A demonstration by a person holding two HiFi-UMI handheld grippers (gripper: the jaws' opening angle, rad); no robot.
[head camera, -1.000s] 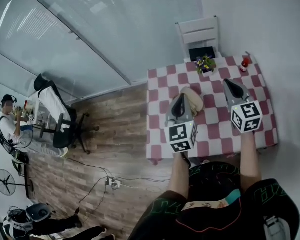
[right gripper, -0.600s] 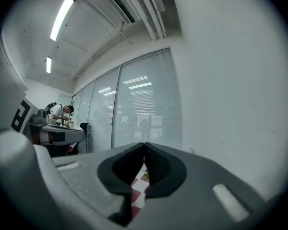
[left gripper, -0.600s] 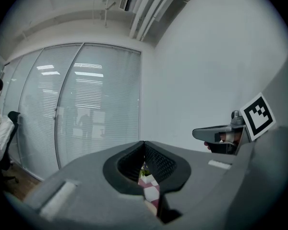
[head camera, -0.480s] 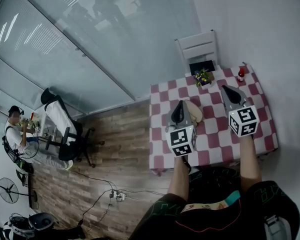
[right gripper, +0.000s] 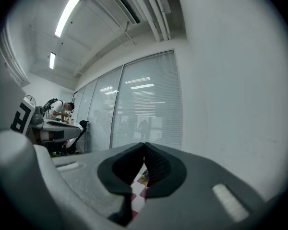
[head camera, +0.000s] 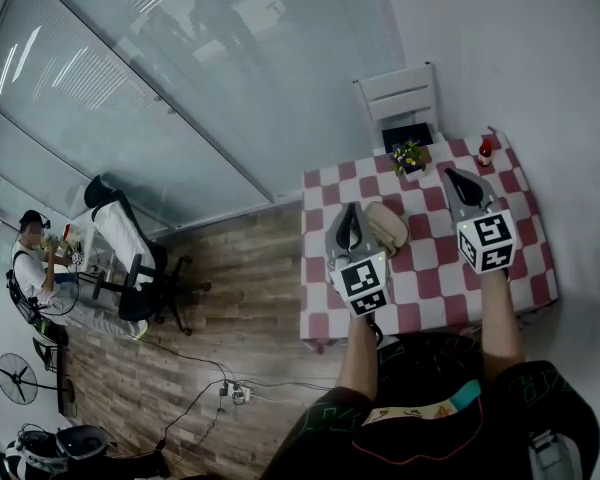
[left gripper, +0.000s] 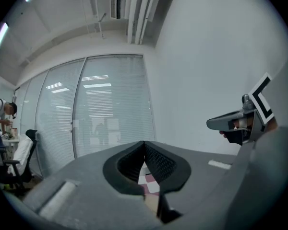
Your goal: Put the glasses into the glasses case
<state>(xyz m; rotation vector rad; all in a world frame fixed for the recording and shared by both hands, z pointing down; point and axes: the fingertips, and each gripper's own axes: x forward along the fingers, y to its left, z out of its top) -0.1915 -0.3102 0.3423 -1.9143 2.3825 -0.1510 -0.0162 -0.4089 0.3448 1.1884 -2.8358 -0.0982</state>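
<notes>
A beige oval glasses case (head camera: 385, 225) lies on the red-and-white checked table (head camera: 430, 268), near the middle of the cloth. My left gripper (head camera: 351, 211) hovers just left of the case, jaws pressed together with nothing between them (left gripper: 144, 143). My right gripper (head camera: 449, 175) is held over the table's right half, apart from the case, also shut and empty (right gripper: 144, 144). It appears again at the right edge of the left gripper view, right gripper (left gripper: 233, 123). No glasses show in any view.
A small flower pot (head camera: 410, 156) and a red bottle (head camera: 484, 151) stand at the table's far edge. A white chair (head camera: 400, 96) sits behind it against the wall. Wooden floor, an office chair (head camera: 130, 258) and a seated person (head camera: 30, 258) lie to the left.
The head camera has tilted, so the table sits slightly higher in frame. My left gripper has slid a little left, uncovering more of the beige case. Both stay shut.
</notes>
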